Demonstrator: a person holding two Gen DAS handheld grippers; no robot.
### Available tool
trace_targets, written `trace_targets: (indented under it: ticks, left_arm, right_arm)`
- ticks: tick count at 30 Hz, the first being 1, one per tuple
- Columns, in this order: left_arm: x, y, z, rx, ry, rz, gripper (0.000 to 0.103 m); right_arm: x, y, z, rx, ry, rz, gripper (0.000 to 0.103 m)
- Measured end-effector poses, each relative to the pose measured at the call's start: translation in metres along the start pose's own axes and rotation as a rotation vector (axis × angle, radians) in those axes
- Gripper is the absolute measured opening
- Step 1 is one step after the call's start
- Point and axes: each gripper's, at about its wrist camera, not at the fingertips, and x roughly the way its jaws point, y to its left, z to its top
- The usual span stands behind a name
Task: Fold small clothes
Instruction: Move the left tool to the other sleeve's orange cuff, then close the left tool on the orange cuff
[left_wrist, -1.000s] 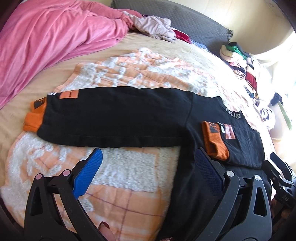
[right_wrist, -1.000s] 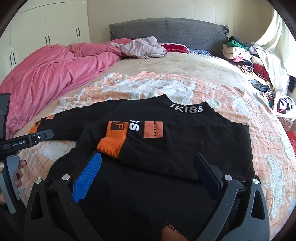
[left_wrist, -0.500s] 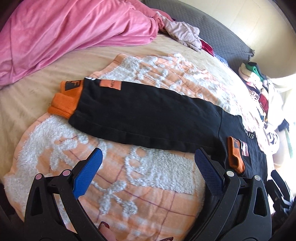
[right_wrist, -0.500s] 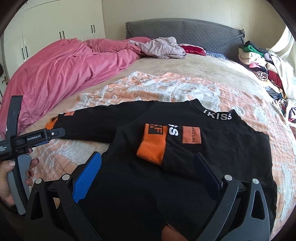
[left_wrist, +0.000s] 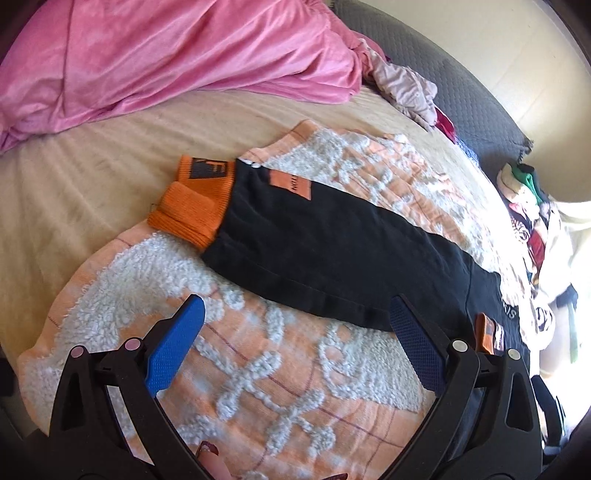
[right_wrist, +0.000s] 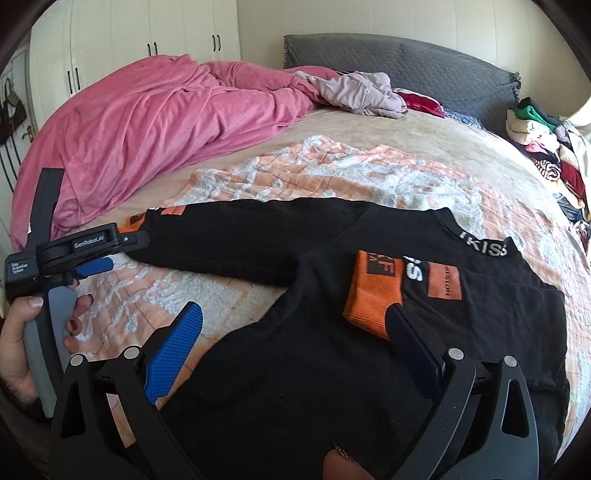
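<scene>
Sweater (right_wrist: 332, 350): black, flat on the orange blanket (left_wrist: 295, 369) near the bed's foot edge.
Left gripper (left_wrist: 295, 321): jaws spread, empty, facing the outstretched sleeve (left_wrist: 332, 251).
Right gripper (right_wrist: 295, 321): jaws spread, empty.
Right view only: folded sleeve (right_wrist: 373, 291) across chest, collar lettering.

We saw matt black knit on the sweater (right_wrist: 332, 369), ribbed orange cuffs (left_wrist: 192, 206), a nubbly, looped blanket (left_wrist: 277, 369), a soft, faintly sheeny pink duvet (right_wrist: 147, 122), a quilted grey headboard (right_wrist: 406, 62), and textured blue pads (left_wrist: 173, 350) on matt black plastic.
</scene>
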Motion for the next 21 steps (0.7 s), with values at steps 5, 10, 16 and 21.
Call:
trace_targets:
  ticks: [5, 10, 16, 21]
  left_arm:
    - [0.013, 0.015, 0.005, -0.070, 0.007, -0.021, 0.093]
    - [0.022, 0.022, 0.010, -0.135, -0.037, -0.014, 0.091]
    - [0.035, 0.022, 0.021, -0.184, -0.075, 0.027, 0.081]
    - [0.047, 0.025, 0.039, -0.248, -0.100, 0.071, 0.059]
  right_arm:
    - [0.007, 0.011, 0.000, -0.015, 0.009, 0.019, 0.099]
    - [0.011, 0.009, 0.001, 0.001, 0.013, 0.025, 0.099]
    - [0.011, -0.006, 0.003, 0.025, 0.013, 0.009, 0.099]
    - [0.010, -0.022, 0.004, 0.045, 0.012, -0.012, 0.098]
